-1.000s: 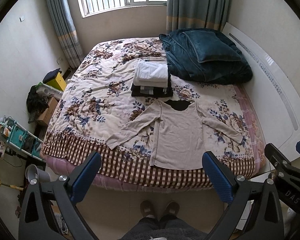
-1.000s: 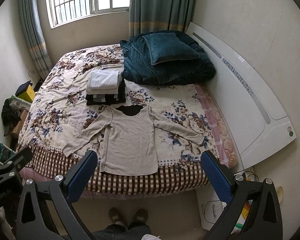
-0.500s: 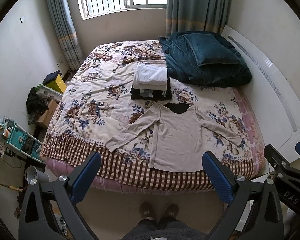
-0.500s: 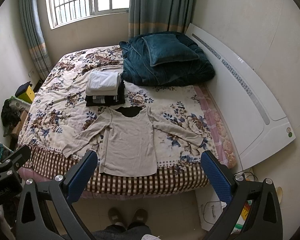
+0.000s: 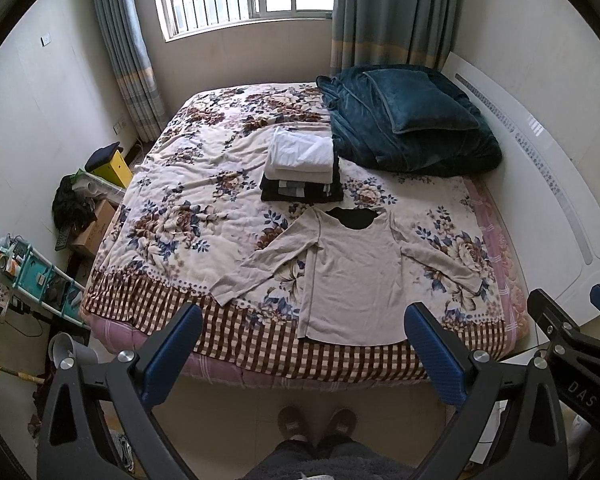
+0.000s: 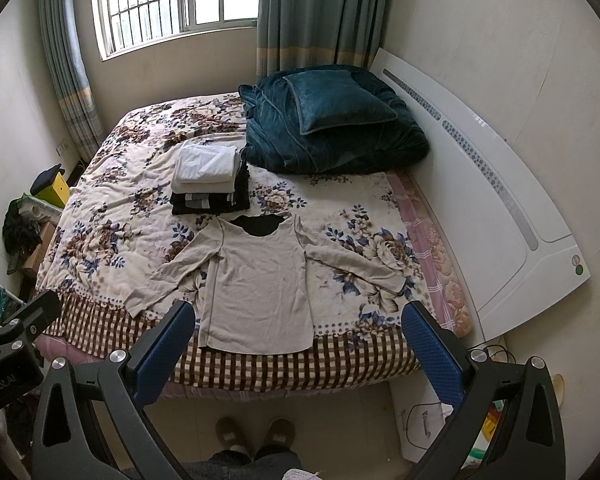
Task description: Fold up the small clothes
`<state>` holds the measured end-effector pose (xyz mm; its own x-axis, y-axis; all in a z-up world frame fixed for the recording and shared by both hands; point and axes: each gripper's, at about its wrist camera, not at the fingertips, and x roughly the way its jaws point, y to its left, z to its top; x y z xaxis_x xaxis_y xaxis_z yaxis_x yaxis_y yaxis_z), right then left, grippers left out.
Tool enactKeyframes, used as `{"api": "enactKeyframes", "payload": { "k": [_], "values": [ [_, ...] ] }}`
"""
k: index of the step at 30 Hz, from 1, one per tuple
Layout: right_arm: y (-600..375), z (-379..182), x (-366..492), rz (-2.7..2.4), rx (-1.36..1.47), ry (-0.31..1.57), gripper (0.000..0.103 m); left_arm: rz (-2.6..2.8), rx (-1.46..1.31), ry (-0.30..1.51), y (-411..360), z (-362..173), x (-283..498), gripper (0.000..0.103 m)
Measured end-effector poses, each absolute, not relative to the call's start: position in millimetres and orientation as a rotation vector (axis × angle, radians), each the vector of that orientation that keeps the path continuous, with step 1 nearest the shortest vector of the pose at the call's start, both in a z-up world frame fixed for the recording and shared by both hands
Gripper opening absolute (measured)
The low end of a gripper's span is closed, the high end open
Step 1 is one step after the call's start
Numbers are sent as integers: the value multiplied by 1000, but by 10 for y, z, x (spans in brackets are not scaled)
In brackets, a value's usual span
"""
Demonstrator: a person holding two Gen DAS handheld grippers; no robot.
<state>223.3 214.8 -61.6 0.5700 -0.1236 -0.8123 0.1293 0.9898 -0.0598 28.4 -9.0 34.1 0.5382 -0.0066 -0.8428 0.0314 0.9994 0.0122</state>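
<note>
Beige long-sleeved top [image 5: 350, 276] spread flat, front up, near the foot edge of the bed [image 5: 172, 208], both sleeves angled outward, hem lying over the checked border of the floral bedspread [image 5: 188, 184]. Just beyond the neckline, a stack of folded clothes [image 5: 300, 172], white on top and dark beneath, with a teal blanket and cushion [image 5: 408, 120] piled by the headboard.

Left claw [image 5: 302, 344] spread wide, nothing between its blue pads, held above the floor short of the bed edge. Right claw [image 6: 298, 342] likewise wide apart and empty, at about the same height, well clear of the fabric.

Step in hand, by the look of it: top laid out and ready, no fold begun, both claws poised at the foot of the bed. Next move probably a forward reach and descent, one claw to each sleeve or to each side of the hem, pinching only the top and not the bedspread beneath. Thin, limp knit likely to drag or bunch, so a matched lift on both sides advisable for a straight crease.
</note>
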Motion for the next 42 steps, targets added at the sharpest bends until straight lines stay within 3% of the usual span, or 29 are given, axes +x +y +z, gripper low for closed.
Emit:
{"api": "enactKeyframes", "payload": {
  "k": [12,19,32,42],
  "values": [
    [1989,-647,2319,-183,42,971,103,-41,52,998,-161,267,394,103],
    [1655,-1277,2664,-325,140,1004,103,-29,110,977,-169,-291,855,103],
    [-102,-3575,3951,-605,383,1182,103,56,194,1139,-969,-2051,2358,103],
    [-1853,-5705,4715,-839,611,1228,103,157,220,1332,-1598,-3882,3388,103]
  ]
}}
